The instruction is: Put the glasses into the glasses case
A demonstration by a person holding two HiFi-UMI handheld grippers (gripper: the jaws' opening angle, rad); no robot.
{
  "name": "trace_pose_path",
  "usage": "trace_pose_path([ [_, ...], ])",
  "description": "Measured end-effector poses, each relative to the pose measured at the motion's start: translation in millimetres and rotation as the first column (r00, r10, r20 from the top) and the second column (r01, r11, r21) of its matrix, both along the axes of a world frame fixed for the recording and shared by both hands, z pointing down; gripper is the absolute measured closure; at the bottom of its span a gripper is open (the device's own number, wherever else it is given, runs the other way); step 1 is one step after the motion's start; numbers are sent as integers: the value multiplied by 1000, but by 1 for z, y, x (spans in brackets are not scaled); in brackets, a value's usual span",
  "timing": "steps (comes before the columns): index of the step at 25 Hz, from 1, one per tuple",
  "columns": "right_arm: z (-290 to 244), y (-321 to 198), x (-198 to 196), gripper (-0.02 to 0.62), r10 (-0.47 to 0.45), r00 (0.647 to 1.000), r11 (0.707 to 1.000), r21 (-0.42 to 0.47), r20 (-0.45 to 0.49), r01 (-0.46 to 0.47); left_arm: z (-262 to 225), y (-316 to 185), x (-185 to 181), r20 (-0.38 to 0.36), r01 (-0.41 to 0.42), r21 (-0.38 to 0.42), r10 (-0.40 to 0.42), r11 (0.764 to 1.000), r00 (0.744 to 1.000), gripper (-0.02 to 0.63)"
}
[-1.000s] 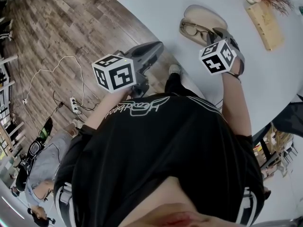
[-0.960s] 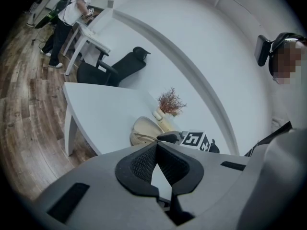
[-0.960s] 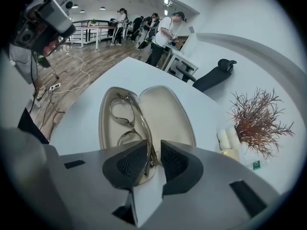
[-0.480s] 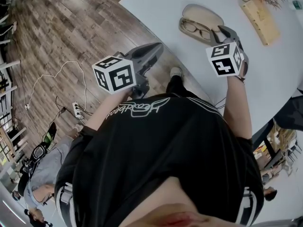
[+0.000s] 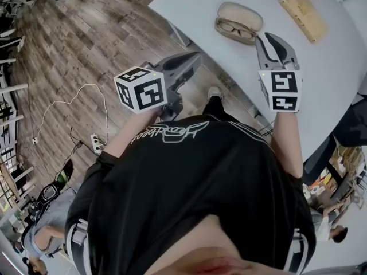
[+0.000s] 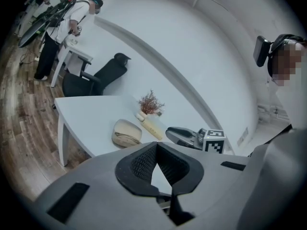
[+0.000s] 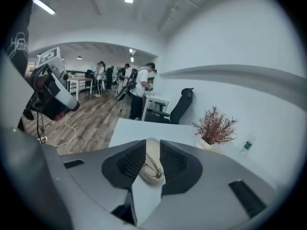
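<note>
Glasses [image 5: 234, 31] lay inside the open glasses case [image 5: 241, 17], in its lower half, with the lid tipped back behind them. The case sat on a white table [image 5: 229, 67], near the edge closest to the person. The right gripper [image 5: 268, 39] hovered over the table just beside the case without touching it. Its jaws were a little apart and held nothing. In the right gripper view the case [image 7: 151, 152] with the glasses [image 7: 152, 169] in it showed through the narrow gap between the jaws, farther off on the tabletop. The left gripper [image 5: 192, 59] was held off the table over the wooden floor [image 5: 69, 50], well apart from the case. Its jaws were closed tip to tip with nothing between them, which the left gripper view confirmed [image 6: 156, 147]. From that view the case [image 6: 127, 132] was seen on the table beside a long wooden block [image 6: 152, 127], with the right gripper [image 6: 182, 134] to the right of it. A dried plant [image 7: 216, 126] stood at the far end of the table, next to the block [image 5: 304, 13]. A black office chair [image 6: 96, 78] stood behind the table, and a white cable [image 5: 69, 90] trailed across the floor. The person wore a black shirt [image 5: 195, 193], which filled the lower part of the head view.
</note>
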State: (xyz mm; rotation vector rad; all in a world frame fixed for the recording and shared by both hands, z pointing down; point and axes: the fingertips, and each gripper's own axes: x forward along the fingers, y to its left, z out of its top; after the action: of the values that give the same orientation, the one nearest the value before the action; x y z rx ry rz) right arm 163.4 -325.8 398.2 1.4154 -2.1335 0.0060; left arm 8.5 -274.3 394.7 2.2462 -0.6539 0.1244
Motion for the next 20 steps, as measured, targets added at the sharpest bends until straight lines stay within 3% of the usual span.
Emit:
trace_pose_path([
  [4,-36,43,-14,523,5,984,998,65,180,-17,-22,25,-7,-16,-20,50,21,999,1000,601],
  [9,-63,101,-29,533,4,919,995,94,395,-45,-51,61,-13,-43,-45,109,50,993,998,601],
  [16,-78,176,-63,572,-26,906,987,153,422,-42,-72,114,-25,-79,-96,166,110,981,991,601],
  [20,-82,206,-81,577,-51,882,987,158,469,-27,-77,139,-28,-83,-128,187,145,974,986,601],
])
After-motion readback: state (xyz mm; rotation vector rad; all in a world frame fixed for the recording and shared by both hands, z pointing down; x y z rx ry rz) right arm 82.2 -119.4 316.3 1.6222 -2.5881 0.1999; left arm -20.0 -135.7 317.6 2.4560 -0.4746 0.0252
